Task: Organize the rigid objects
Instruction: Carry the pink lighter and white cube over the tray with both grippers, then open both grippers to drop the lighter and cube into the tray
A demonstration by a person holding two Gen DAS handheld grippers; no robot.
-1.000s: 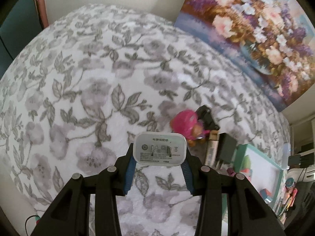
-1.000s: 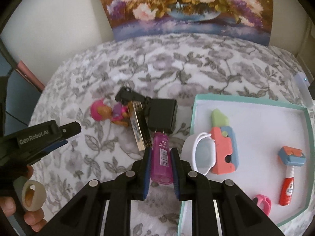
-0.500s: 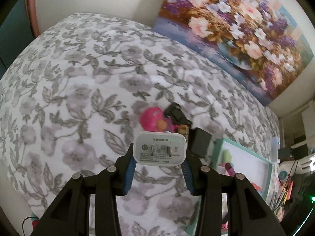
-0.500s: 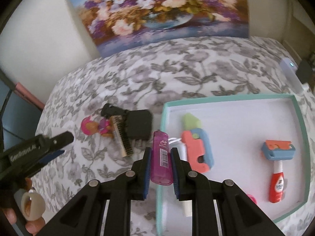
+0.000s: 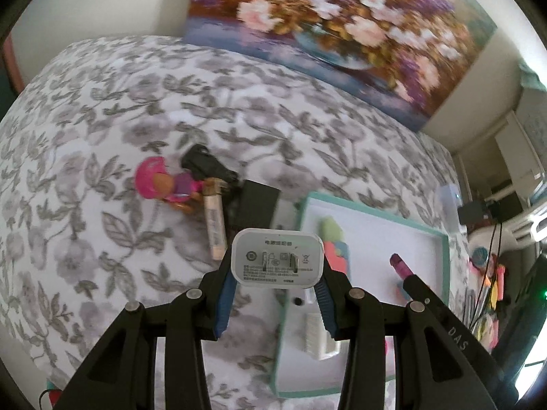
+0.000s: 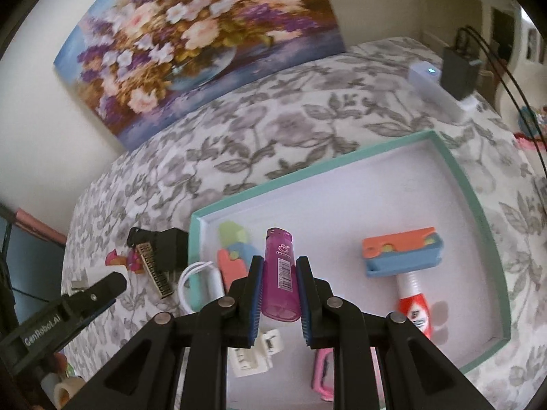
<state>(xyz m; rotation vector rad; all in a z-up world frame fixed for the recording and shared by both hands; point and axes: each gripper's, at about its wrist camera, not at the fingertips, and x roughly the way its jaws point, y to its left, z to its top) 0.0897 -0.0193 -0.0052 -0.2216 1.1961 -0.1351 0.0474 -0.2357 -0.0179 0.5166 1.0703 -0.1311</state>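
Now the left claw (image 5: 277, 287), pinching the white charger (image 5: 277, 258), has swung from the bare floral bed (image 5: 102, 109) toward the teal tray (image 5: 442, 239). Rightward, the right claw (image 6: 279, 294), clamped on the pink lighter (image 6: 279, 273), has crossed the tray's left rim and hangs over its white floor. Behind the tray, a flower painting (image 6: 191, 44) leans on the wall. Only the right view shows the toy razor (image 6: 407, 266) in the tray; the left view shows the pink figurine (image 5: 164, 184) left of it more clearly.

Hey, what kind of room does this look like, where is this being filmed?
Probably a bedroom at home: a floral bedspread covers the surface, a flower painting leans on the wall, and a teal tray of small household items sits on the bedspread.
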